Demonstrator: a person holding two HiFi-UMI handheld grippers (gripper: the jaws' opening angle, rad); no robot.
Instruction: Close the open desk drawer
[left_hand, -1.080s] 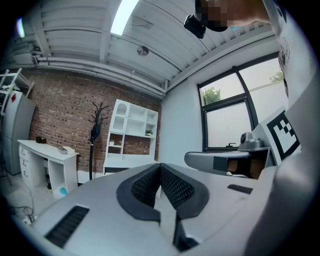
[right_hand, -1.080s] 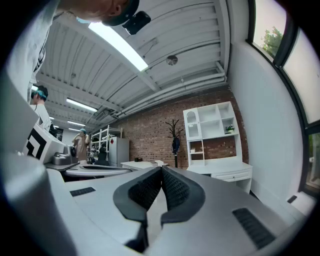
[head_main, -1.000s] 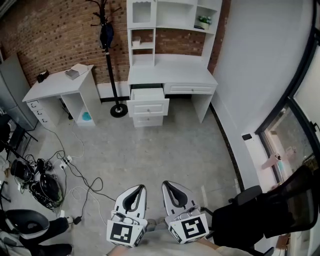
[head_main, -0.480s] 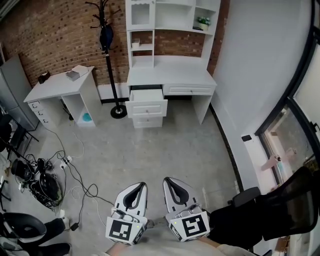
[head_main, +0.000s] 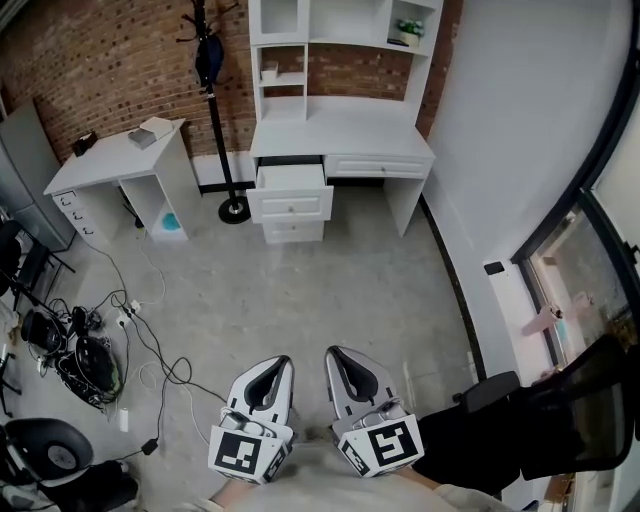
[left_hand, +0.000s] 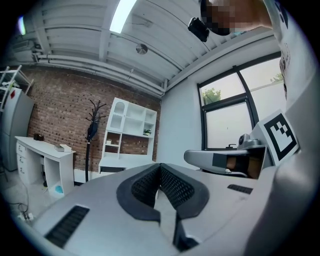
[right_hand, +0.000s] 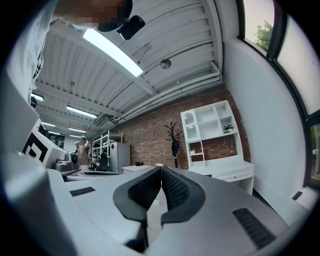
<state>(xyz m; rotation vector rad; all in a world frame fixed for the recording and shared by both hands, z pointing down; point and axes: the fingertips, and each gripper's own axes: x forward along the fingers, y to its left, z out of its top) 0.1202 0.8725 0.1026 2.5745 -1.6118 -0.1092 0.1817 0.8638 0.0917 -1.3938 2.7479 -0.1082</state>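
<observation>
One drawer (head_main: 290, 192) stands pulled out under the left end of the white desk's worktop (head_main: 340, 135), across the floor and well apart from both grippers. It looks like a stiff, fairly light box on runners that should slide home with a flat push on the middle of its front panel. Pointing level toward the desk, the left gripper (head_main: 284, 362) and the right gripper (head_main: 333, 353) each have their jaws pressed together on nothing.
</observation>
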